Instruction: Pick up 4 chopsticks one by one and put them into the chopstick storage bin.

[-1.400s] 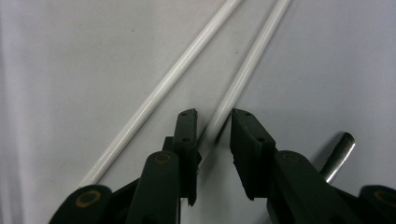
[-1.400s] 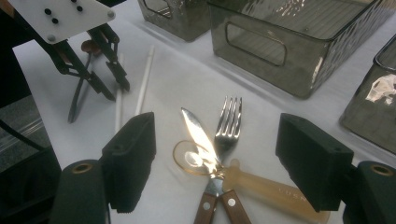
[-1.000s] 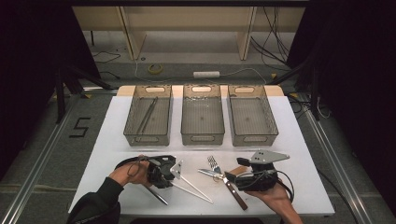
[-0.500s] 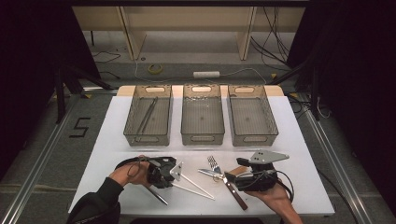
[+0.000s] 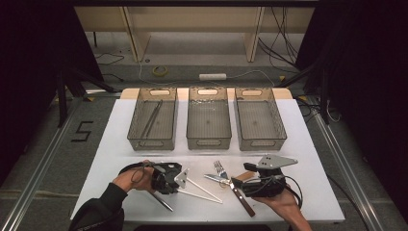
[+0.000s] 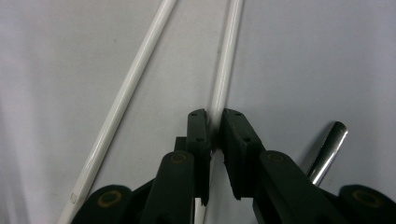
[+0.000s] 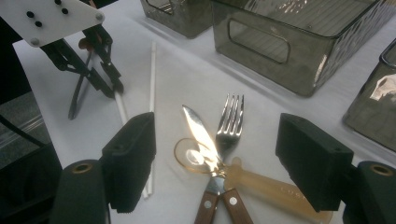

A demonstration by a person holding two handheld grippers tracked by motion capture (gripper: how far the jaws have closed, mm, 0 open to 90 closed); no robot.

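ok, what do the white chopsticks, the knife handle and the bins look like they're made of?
White chopsticks: glossy, uniformly white, likely plastic or melamine; one sits between the left gripper's closing jaws. Knife handle: reddish-brown wood look with pale rivets, blade mirror-bright metal. Bins: smoky translucent, ribbed walls you can see through, probably plastic.

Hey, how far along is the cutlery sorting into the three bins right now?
Early on. Done: the left bin already holds a pair of dark chopsticks. In hand: the left gripper has just been closing on a white chopstick, its twin alongside. Left: the fork, knife and clear-handled utensil between the open right gripper's jaws.
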